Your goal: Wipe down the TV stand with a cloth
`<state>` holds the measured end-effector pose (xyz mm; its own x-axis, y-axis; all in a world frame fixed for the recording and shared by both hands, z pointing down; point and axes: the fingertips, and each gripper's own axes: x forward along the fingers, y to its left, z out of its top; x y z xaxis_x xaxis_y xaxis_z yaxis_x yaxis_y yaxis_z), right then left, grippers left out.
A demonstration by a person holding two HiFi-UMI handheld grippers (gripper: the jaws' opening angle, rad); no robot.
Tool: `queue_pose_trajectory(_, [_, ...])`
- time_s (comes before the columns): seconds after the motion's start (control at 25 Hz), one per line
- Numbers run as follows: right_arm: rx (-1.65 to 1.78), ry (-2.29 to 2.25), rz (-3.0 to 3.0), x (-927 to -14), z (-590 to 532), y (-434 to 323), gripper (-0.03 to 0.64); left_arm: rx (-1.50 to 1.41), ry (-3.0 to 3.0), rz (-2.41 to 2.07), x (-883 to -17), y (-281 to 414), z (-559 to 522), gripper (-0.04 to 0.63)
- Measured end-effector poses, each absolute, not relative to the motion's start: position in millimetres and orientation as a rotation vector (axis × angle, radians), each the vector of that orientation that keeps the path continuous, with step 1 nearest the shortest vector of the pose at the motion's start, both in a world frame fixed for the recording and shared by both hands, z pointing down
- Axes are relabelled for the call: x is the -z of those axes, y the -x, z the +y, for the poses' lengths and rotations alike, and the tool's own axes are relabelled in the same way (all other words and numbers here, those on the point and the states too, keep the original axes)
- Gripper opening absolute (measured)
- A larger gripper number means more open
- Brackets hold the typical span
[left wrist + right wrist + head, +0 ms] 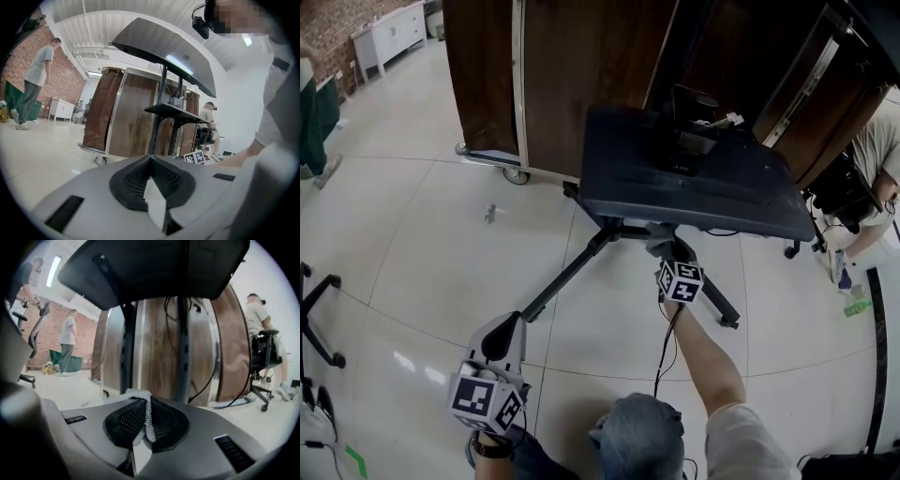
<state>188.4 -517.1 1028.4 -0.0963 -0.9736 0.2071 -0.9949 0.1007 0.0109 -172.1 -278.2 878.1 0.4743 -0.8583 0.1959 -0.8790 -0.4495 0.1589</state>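
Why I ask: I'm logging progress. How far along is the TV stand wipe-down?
Done: the cloth is clamped in the right gripper. In hand: the cloth is held low at the base of the TV stand, under the screen; contact is unclear. The left gripper is shut and empty, away from the stand. Left: no surface looks visibly wiped, so probably most of the stand.

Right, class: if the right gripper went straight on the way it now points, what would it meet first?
Probably the TV stand's upright post, ahead of the right gripper and its cloth. Depth is unclear: it might slip between the posts toward the wooden panel.
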Motion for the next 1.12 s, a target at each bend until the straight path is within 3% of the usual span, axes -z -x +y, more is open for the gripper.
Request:
queue_pose_trajectory(0.24, [-0.077, -2.099, -2.07, -978, -561, -279, 0.004, -0.133, -2.468, -1.478, -898, 165, -277, 0.029])
queue_pose_trajectory(0.6, [-0.294, -1.881, -1.861, -1125, -550, -281, 0.003, -0.217, -2.468, -1.444, -928, 153, -280, 0.029])
queue_pose_trajectory(0.76, [-0.352, -1.88, -2.012, -1116, -512, -235, 0.004, -0.217, -2.522, -1.423, -923, 153, -293, 0.029])
queue_pose_trajectory(0.96, [-0.271, -1.703, -2.276, -1086, -494, -110, 0.003, -0.252, -2.492, -1.47, -933, 185, -304, 0.029])
queue_pose_trajectory(1.12, [-0.278, -1.607, -2.294, -1123, -509, -41, 0.003, -0.274, -2.431, -1.503, -959, 226, -287, 0.029])
